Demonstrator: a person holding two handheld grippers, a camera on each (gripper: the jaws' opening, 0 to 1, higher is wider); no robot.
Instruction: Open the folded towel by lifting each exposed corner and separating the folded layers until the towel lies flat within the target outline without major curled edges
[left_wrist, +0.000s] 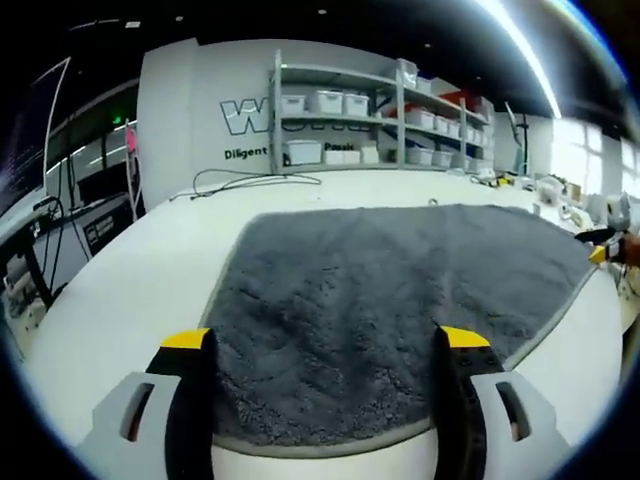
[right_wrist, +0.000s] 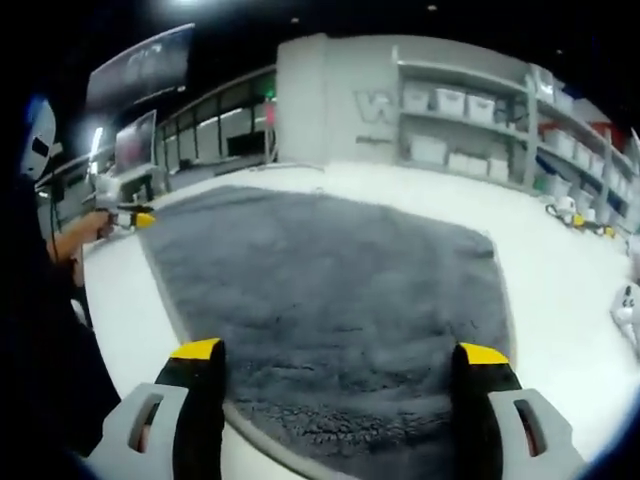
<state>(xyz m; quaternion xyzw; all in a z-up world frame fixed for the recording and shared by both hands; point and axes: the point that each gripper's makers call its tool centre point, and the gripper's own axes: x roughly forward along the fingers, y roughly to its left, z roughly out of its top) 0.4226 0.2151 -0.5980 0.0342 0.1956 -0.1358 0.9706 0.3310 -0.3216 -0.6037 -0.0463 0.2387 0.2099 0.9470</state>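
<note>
**Towel spread out, both hand-held grippers wide and empty**

I held my left hand-held gripper (left_wrist: 325, 350) just above the near edge of the grey towel (left_wrist: 400, 290), its jaws spread wide with nothing between them. My right hand-held gripper (right_wrist: 340, 365) hovered over another edge of the same towel (right_wrist: 330, 290), jaws equally wide and empty. The towel lay ahead of both grippers on the white counter (left_wrist: 130, 290), and it looked like a single flat layer.

I judged the unfolding nearly done, so what remained was checking and smoothing. To do that well, I would have lowered one jaw under any lifted hem, pinched only the top layer, and drawn it outward low along the counter rather than upward, so the pile did not bunch.

I could not make out any target outline on the counter. The towel's nearest hem passed behind my own jaws in both views, so a curl there would have gone unseen. In the left gripper view the towel's far right corner ran close to the picture's edge, where the other gripper's yellow tip (left_wrist: 598, 253) showed small and blurred. The shelves (left_wrist: 380, 110) beyond were well apart from the work.
</note>
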